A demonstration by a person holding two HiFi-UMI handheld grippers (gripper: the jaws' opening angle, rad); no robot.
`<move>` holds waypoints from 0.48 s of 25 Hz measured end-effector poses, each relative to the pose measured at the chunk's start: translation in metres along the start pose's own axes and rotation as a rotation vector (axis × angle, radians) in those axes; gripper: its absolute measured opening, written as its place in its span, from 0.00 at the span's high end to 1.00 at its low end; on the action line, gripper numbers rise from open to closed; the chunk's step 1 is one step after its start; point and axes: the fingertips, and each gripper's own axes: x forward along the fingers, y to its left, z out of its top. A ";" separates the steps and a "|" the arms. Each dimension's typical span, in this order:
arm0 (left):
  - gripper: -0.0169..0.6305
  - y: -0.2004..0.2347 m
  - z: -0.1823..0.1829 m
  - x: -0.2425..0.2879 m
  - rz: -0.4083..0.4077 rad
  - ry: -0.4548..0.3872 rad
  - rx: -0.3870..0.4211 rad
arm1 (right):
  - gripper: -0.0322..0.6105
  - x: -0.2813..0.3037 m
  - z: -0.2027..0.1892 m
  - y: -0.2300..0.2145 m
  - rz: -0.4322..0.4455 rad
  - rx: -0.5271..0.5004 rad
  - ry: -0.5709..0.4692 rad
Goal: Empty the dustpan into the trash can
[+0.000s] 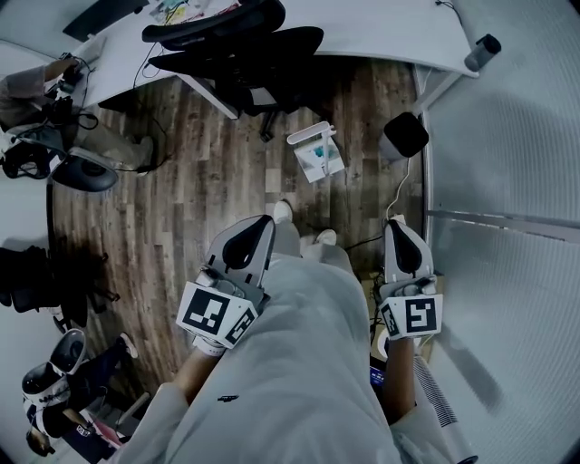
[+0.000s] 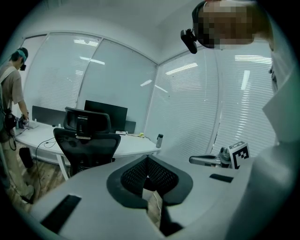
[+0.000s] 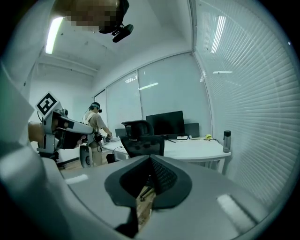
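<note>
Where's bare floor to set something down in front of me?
Bare wood floor between the office chair and your shoes, left of the white dustpan. Crowded: the corner by the black trash can and cable, and the left edge with dark gear.

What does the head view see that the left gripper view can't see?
Only the head view shows the wooden floor, the white dustpan lying on it and the person's shoes. Only the left gripper view shows the black camera on the person's head and the left gripper with its jaws shut, nothing between them. Both show the black chair, the white desk, the bottle and the right gripper.
</note>
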 end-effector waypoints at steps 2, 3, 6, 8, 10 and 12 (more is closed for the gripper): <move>0.96 -0.007 -0.002 -0.002 -0.002 0.000 0.005 | 0.94 -0.005 -0.004 -0.003 -0.002 0.008 -0.007; 0.96 -0.009 -0.003 -0.004 -0.002 0.000 0.010 | 0.94 -0.007 -0.006 -0.003 -0.004 0.013 -0.009; 0.96 -0.007 -0.005 -0.006 0.005 0.004 0.016 | 0.94 -0.007 -0.012 -0.001 -0.004 0.037 -0.005; 0.96 0.000 -0.004 -0.004 0.016 0.008 0.009 | 0.94 -0.001 -0.013 0.000 0.002 0.049 0.000; 0.96 0.007 -0.005 0.000 0.022 0.012 -0.006 | 0.94 0.006 -0.013 0.002 0.011 0.056 0.007; 0.96 0.012 -0.004 0.006 0.018 0.014 -0.016 | 0.94 0.013 -0.012 0.004 0.021 0.053 0.014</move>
